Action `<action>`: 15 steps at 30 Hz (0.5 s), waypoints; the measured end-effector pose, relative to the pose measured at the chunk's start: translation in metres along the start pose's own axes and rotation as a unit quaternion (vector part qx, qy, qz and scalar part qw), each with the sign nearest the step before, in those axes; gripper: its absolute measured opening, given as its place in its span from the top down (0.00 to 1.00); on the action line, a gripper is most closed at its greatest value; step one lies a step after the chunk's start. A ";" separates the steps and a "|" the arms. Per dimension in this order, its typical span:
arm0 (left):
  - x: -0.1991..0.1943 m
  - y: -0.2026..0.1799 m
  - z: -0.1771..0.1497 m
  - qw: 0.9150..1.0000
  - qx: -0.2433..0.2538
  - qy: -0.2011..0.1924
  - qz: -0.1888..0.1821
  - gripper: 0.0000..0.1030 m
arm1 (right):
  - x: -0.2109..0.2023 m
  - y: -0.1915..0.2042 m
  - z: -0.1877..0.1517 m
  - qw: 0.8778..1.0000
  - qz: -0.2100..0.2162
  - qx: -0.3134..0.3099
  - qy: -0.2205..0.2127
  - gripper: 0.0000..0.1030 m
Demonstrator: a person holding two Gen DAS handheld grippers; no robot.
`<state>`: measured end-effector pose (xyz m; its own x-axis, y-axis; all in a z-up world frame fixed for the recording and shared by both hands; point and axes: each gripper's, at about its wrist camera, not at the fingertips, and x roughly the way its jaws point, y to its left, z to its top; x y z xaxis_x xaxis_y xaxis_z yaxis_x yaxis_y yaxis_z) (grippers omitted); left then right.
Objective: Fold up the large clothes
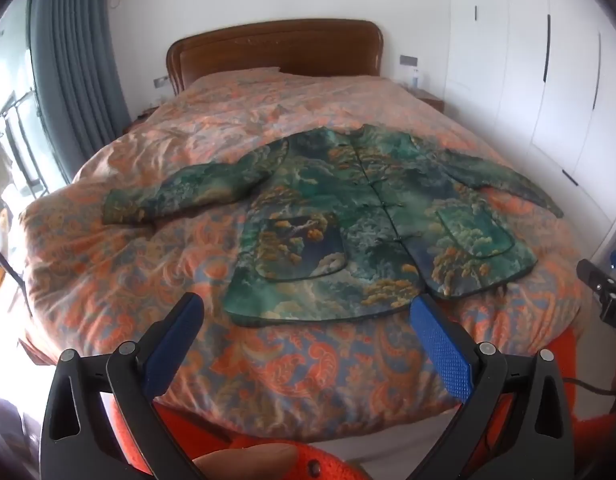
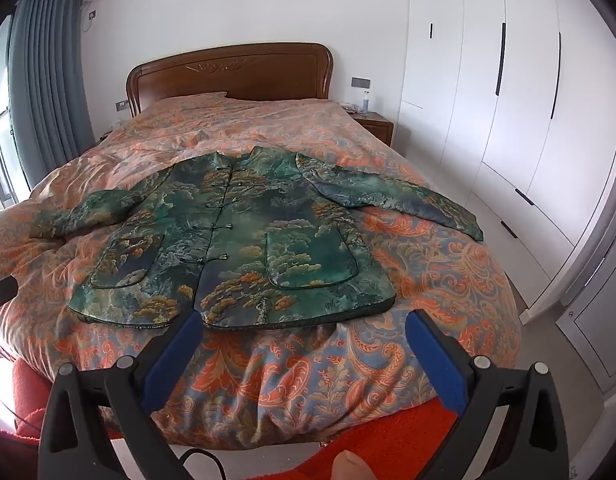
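A green patterned jacket (image 1: pixel 348 216) with frog buttons and two patch pockets lies flat, front up, sleeves spread, on the bed; it also shows in the right wrist view (image 2: pixel 235 240). My left gripper (image 1: pixel 308 308) is open and empty, held above the bed's foot just short of the jacket's hem. My right gripper (image 2: pixel 303 320) is open and empty, also just short of the hem. The right gripper's body (image 1: pixel 604 292) shows at the right edge of the left wrist view.
The bed has an orange and blue paisley quilt (image 2: pixel 348 360) and a wooden headboard (image 2: pixel 231 72). White wardrobes (image 2: pixel 508 100) line the right wall beside a nightstand (image 2: pixel 374 124). Grey curtains (image 1: pixel 71 52) and a window are at the left. An orange blanket (image 2: pixel 388 436) hangs below the quilt.
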<state>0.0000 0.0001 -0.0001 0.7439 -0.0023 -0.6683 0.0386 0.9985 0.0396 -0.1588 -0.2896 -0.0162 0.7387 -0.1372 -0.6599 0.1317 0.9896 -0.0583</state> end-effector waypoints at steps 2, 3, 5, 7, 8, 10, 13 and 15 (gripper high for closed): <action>0.000 0.000 0.000 1.000 -0.002 0.000 -0.003 0.00 | 0.000 0.000 0.000 1.000 0.001 0.000 0.001 0.00; 0.000 0.000 0.000 1.000 -0.002 0.001 -0.003 0.00 | 0.000 0.000 0.000 1.000 0.001 0.001 0.001 0.00; 0.000 0.000 0.000 1.000 -0.003 0.003 -0.003 0.00 | 0.000 0.000 0.000 1.000 0.002 0.001 0.002 0.00; 0.000 0.000 0.000 1.000 -0.003 0.004 -0.004 0.00 | 0.000 0.000 0.000 1.000 0.002 0.001 0.003 0.00; 0.000 0.000 0.000 1.000 -0.003 0.005 -0.004 0.00 | 0.002 0.003 -0.003 1.000 0.001 0.001 0.003 0.00; 0.000 0.003 -0.002 1.000 -0.003 0.005 -0.005 0.00 | 0.003 0.002 -0.003 1.000 0.003 0.001 0.004 0.00; 0.002 0.001 -0.006 1.000 -0.004 0.005 -0.006 0.00 | 0.003 0.003 -0.003 1.000 0.002 0.001 0.005 0.00; 0.003 0.000 -0.007 1.000 -0.003 0.005 -0.006 0.00 | 0.003 0.002 -0.002 1.000 0.003 0.002 0.005 0.00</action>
<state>-0.0022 0.0004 -0.0068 0.7364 -0.0137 -0.6764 0.0432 0.9987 0.0268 -0.1574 -0.2882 -0.0200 0.7330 -0.1305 -0.6676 0.1294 0.9903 -0.0514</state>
